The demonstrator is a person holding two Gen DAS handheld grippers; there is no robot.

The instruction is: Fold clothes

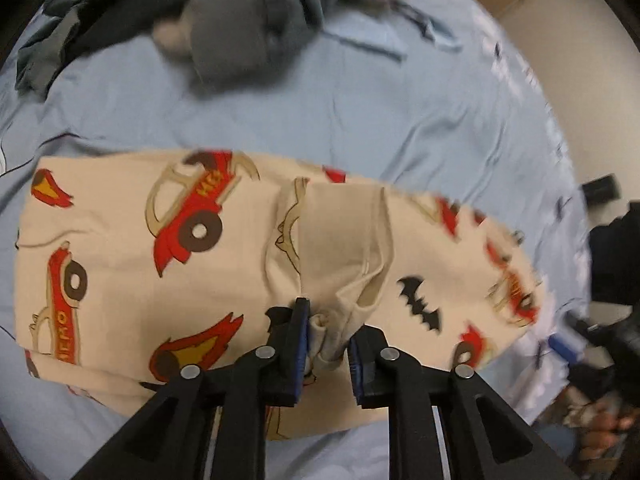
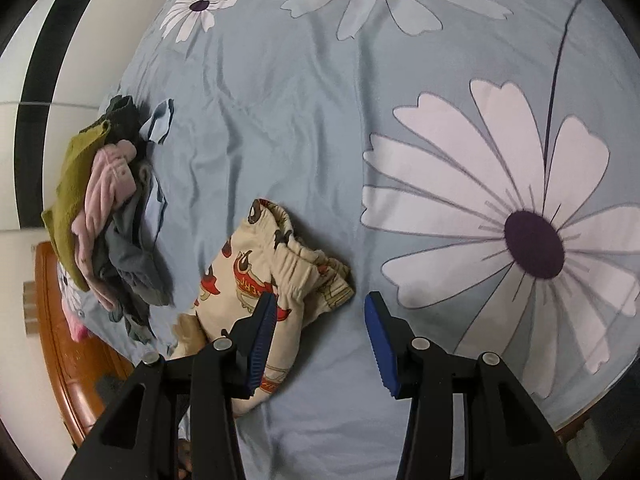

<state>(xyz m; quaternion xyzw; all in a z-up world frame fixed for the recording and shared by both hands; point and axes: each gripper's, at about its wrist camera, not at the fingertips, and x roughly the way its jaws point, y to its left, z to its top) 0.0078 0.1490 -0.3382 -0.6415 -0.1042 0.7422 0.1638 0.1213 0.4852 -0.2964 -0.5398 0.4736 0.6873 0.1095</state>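
Note:
Cream children's trousers printed with red cars and black bats lie folded lengthwise on the blue bedsheet. My left gripper is shut on a bunched fold of the trousers at their near edge. In the right wrist view the trousers show their gathered elastic waistband, lying just left of my right gripper. The right gripper is open and empty, its left finger over the edge of the trousers.
A heap of unfolded clothes, olive, pink and grey, lies at the bed's edge; it also shows in the left wrist view. The sheet carries large white flowers. A wooden bed frame runs along the left.

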